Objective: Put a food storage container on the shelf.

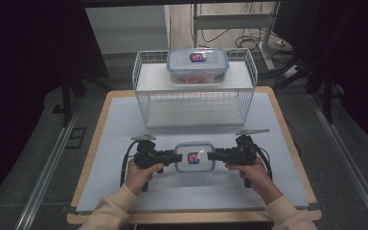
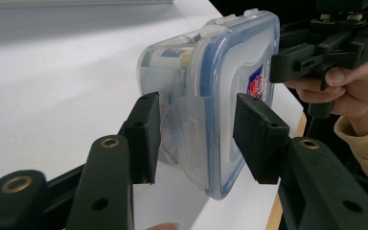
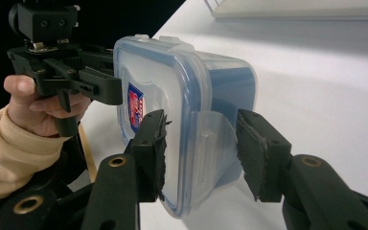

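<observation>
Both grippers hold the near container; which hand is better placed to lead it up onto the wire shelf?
Neither clearly. The left gripper and right gripper clamp opposite ends of the container, evenly. The free shelf space lies left of the other container, slightly favouring the left.

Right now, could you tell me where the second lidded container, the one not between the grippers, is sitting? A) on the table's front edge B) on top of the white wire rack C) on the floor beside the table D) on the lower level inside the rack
B: in the high view the second container rests on the top shelf of the wire rack, behind the one held between the grippers.
</observation>
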`<move>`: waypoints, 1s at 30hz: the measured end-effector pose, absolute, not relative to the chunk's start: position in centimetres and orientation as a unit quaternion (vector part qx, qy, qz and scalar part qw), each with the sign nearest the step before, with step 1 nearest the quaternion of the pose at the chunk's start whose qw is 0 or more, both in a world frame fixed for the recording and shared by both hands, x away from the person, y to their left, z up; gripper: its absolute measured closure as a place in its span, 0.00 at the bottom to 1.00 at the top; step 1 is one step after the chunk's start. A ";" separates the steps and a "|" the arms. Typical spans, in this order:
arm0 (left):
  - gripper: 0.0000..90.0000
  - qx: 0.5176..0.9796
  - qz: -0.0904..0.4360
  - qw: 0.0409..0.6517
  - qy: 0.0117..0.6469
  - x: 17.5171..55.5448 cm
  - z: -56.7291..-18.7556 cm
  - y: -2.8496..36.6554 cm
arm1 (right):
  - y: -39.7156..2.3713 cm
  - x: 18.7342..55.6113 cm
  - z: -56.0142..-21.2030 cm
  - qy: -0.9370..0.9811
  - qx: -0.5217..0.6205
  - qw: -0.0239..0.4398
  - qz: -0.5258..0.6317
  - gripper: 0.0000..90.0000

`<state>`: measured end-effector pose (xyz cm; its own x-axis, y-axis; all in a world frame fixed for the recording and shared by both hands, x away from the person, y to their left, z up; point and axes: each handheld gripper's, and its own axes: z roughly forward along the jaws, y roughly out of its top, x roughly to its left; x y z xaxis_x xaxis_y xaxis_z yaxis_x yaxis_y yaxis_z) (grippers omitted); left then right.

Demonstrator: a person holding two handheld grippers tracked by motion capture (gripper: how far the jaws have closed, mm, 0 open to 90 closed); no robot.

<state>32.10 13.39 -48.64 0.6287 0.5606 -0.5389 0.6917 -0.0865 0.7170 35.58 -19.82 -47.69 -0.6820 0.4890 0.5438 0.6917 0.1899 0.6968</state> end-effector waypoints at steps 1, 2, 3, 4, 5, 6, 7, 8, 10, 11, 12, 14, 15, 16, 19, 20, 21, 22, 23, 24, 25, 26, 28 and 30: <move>0.59 0.733 -0.062 0.526 0.427 32.1 -48.4 13.4 | -19.9 35.6 -47.5 -0.765 -0.385 0.099 -0.508 0.61; 0.60 0.734 -0.062 0.527 0.425 32.2 -48.3 13.3 | -19.9 35.6 -47.3 -0.763 -0.384 0.097 -0.510 0.61; 0.60 0.734 -0.061 0.527 0.424 32.3 -48.1 13.3 | -20.0 35.6 -47.1 -0.763 -0.383 0.095 -0.511 0.61; 0.60 0.734 -0.059 0.529 0.423 32.3 -47.9 13.2 | -20.0 35.7 -46.9 -0.764 -0.382 0.093 -0.511 0.61; 0.60 0.735 -0.057 0.529 0.420 32.4 -47.7 13.2 | -20.1 35.7 -46.7 -0.764 -0.381 0.092 -0.513 0.61; 0.60 0.734 -0.057 0.530 0.421 32.5 -47.5 13.2 | -20.1 35.8 -46.5 -0.764 -0.380 0.091 -0.514 0.61; 0.60 0.734 -0.055 0.531 0.420 32.6 -47.3 13.1 | -20.2 35.9 -46.3 -0.763 -0.380 0.091 -0.515 0.61; 0.60 0.734 -0.054 0.532 0.419 32.6 -47.0 13.1 | -20.2 35.9 -46.1 -0.763 -0.379 0.089 -0.516 0.61; 0.60 0.736 -0.049 0.533 0.416 32.8 -46.6 13.1 | -20.2 36.1 -45.8 -0.763 -0.376 0.086 -0.519 0.61; 0.60 0.735 -0.046 0.534 0.415 32.9 -46.2 13.1 | -20.2 36.2 -45.5 -0.763 -0.374 0.084 -0.520 0.61; 0.60 0.736 -0.044 0.535 0.413 33.0 -45.9 13.1 | -20.2 36.3 -45.2 -0.763 -0.372 0.083 -0.521 0.61; 0.60 0.734 -0.041 0.538 0.413 33.1 -45.3 13.1 | -20.2 36.5 -44.5 -0.764 -0.368 0.077 -0.525 0.61; 0.60 0.735 -0.036 0.538 0.410 33.2 -45.0 13.2 | -20.2 36.5 -44.2 -0.764 -0.366 0.075 -0.526 0.61; 0.60 0.734 -0.034 0.541 0.408 33.3 -44.6 13.2 | -20.1 36.6 -43.9 -0.764 -0.364 0.072 -0.527 0.61; 0.60 0.734 -0.026 0.546 0.403 33.7 -43.5 13.3 | -20.0 36.9 -42.7 -0.766 -0.357 0.062 -0.531 0.61; 0.60 0.736 -0.024 0.546 0.400 33.8 -43.2 13.4 | -20.0 37.1 -42.1 -0.767 -0.355 0.058 -0.532 0.61; 0.60 0.734 -0.022 0.547 0.401 33.9 -42.9 13.4 | -19.9 37.2 -41.8 -0.768 -0.353 0.055 -0.532 0.61; 0.60 0.733 -0.020 0.549 0.401 34.1 -42.5 13.4 | -19.9 37.3 -41.4 -0.768 -0.351 0.052 -0.532 0.61; 0.59 0.732 -0.019 0.551 0.401 34.2 -42.2 13.4 | -19.8 37.5 -41.0 -0.769 -0.349 0.047 -0.534 0.61; 0.59 0.733 -0.015 0.552 0.398 34.4 -41.8 13.4 | -19.8 37.6 -40.6 -0.769 -0.347 0.044 -0.535 0.61; 0.59 0.732 -0.012 0.553 0.397 34.6 -41.4 13.5 | -19.8 37.8 -40.2 -0.769 -0.345 0.042 -0.536 0.61; 0.59 0.732 -0.010 0.554 0.396 34.7 -41.1 13.5 | -19.7 38.0 -39.8 -0.769 -0.344 0.040 -0.538 0.61; 0.59 0.734 -0.002 0.556 0.391 35.0 -40.1 13.5 | -19.7 38.3 -39.0 -0.768 -0.339 0.036 -0.543 0.61; 0.59 0.735 0.004 0.557 0.387 35.3 -39.3 13.5 | -19.7 38.6 -38.5 -0.766 -0.337 0.035 -0.546 0.61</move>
